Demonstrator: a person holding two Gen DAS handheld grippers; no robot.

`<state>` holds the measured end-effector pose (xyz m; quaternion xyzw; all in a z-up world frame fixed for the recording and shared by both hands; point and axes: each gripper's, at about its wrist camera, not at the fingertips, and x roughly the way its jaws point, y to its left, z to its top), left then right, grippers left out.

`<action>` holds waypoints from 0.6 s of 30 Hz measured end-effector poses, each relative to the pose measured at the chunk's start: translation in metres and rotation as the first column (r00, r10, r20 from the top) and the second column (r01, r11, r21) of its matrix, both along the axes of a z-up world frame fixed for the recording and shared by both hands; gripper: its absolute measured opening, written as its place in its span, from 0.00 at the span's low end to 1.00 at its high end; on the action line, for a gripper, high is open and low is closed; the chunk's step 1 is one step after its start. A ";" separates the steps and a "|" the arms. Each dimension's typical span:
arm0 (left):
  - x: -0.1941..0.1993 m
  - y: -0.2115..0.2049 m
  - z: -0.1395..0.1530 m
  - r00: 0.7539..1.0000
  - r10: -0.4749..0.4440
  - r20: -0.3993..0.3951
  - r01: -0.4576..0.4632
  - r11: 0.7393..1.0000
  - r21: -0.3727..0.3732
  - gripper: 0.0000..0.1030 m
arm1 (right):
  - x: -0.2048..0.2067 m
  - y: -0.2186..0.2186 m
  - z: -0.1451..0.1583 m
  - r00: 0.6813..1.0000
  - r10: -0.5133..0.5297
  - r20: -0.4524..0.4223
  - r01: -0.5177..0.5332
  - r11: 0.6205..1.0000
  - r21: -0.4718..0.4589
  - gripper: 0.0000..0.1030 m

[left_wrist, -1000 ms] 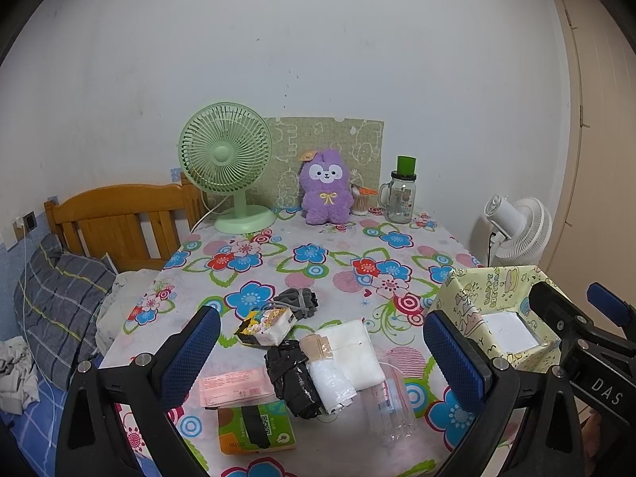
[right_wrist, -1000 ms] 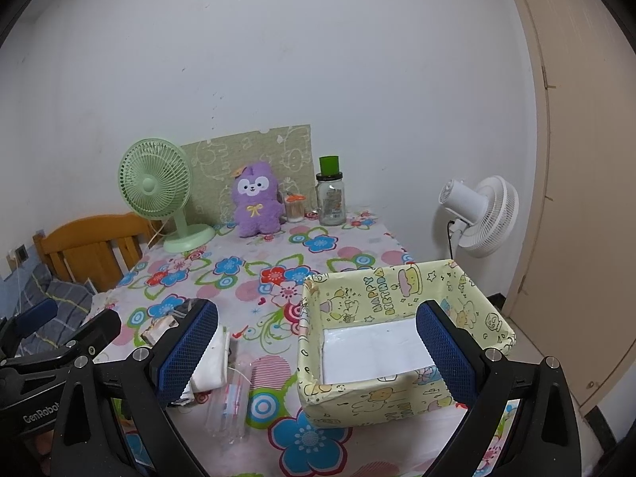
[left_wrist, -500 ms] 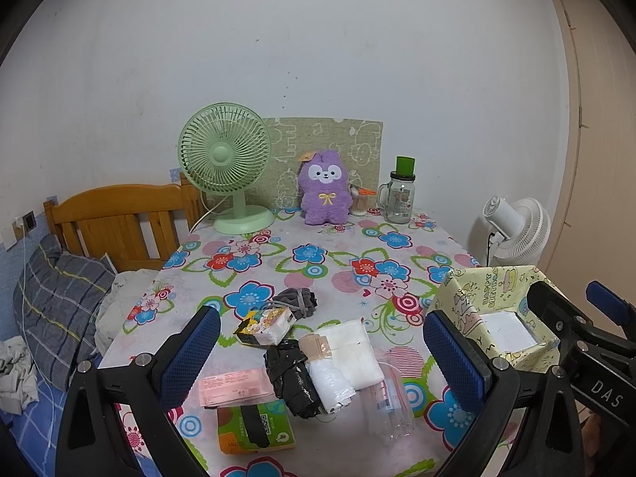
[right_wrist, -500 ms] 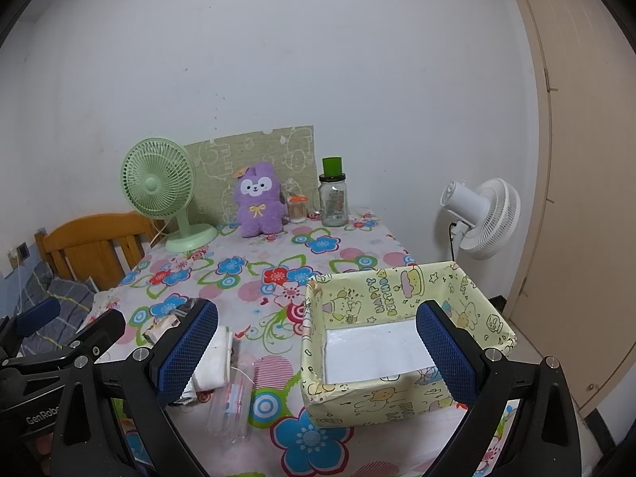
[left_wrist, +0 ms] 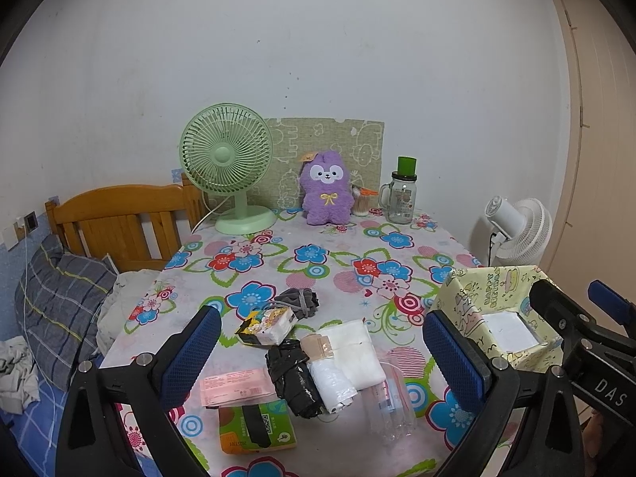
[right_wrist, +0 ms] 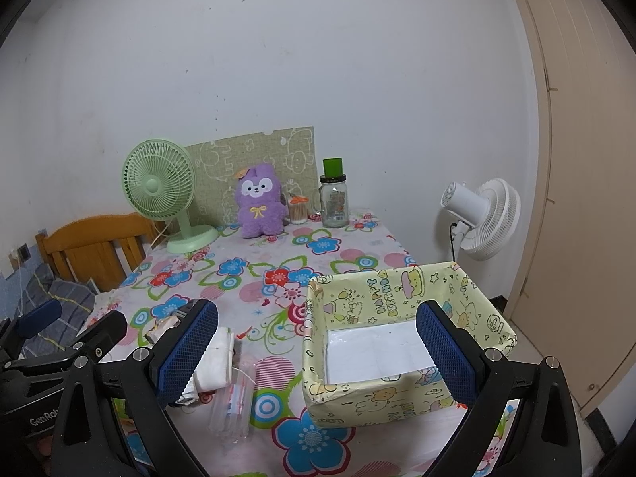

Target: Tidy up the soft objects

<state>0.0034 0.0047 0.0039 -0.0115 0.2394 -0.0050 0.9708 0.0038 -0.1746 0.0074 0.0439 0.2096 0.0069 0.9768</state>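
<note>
A heap of soft things lies near the table's front edge: a white folded cloth (left_wrist: 357,348), a black bundle (left_wrist: 292,377), a tissue pack (left_wrist: 268,324), a grey rolled sock (left_wrist: 300,300), a pink packet (left_wrist: 236,387), a green tissue pack (left_wrist: 256,425) and a clear bag (left_wrist: 391,407). A yellow cartoon-print box (right_wrist: 401,342) stands at the right front with only a white liner inside. My left gripper (left_wrist: 324,361) hovers open above the heap. My right gripper (right_wrist: 316,353) hangs open over the box's left wall. Neither holds anything.
At the back of the flowered table (left_wrist: 318,254) stand a green fan (left_wrist: 226,167), a purple plush (left_wrist: 326,192), a glass jar with a green lid (left_wrist: 403,194) and a small cotton-swab tub (left_wrist: 361,202). A white floor fan (right_wrist: 483,214) is right; a wooden chair (left_wrist: 119,222) and bedding are left.
Both views shift only slightly; the right gripper has drifted a little so the box sits marginally lower and more central. Nothing was picked up or released.
</note>
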 end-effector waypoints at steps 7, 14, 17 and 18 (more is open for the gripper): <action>-0.001 0.002 0.000 1.000 0.001 0.000 -0.001 1.000 -0.005 0.99 | 0.001 0.002 0.002 1.000 -0.005 0.003 0.005 1.000 0.002 0.98; 0.001 0.007 -0.005 1.000 0.017 0.002 -0.017 1.000 0.022 0.95 | 0.006 0.009 -0.002 1.000 0.002 0.002 -0.003 1.000 0.009 0.98; 0.002 0.010 -0.010 1.000 0.026 -0.004 -0.026 0.999 0.030 0.94 | 0.009 0.014 -0.005 1.000 0.004 -0.001 -0.004 1.000 0.002 0.96; 0.003 0.012 -0.011 1.000 0.028 -0.008 -0.027 0.999 0.030 0.94 | 0.010 0.017 -0.007 1.000 0.005 -0.003 -0.005 1.000 -0.002 0.95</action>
